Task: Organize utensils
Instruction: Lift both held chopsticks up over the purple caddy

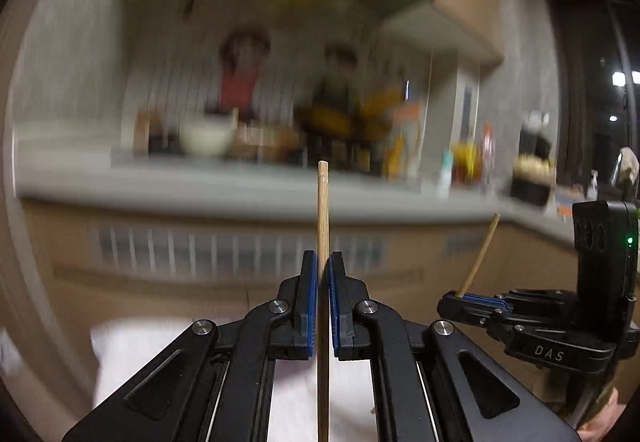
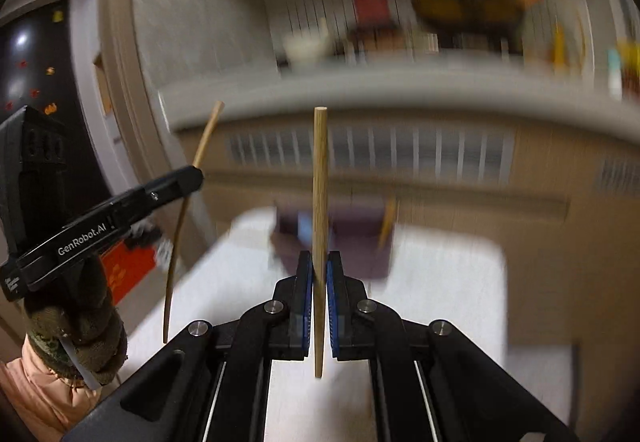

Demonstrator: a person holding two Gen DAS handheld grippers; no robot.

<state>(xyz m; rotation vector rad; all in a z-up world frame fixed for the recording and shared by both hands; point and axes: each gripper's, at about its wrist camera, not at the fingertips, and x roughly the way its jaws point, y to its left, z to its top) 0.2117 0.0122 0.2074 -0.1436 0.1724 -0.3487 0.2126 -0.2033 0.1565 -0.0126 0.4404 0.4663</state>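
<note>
We saw open white table (image 2: 440, 282) around a dark purple box (image 2: 360, 242) at its far edge; beyond the box, the counter's (image 2: 360, 93) cabinet front blocked passage.

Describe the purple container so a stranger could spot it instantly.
Start at the white table below the blurred kitchen counter. At its far edge, just past the right gripper and its chopstick, sits the purple container. It is the only dark, boxy thing on that pale surface.

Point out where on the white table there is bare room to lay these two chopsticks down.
In the right wrist view the white table is bare right of the purple holder, out to its rounded corner, and bare near the right gripper. The far middle is crowded by the holder. The background is blurred.
</note>
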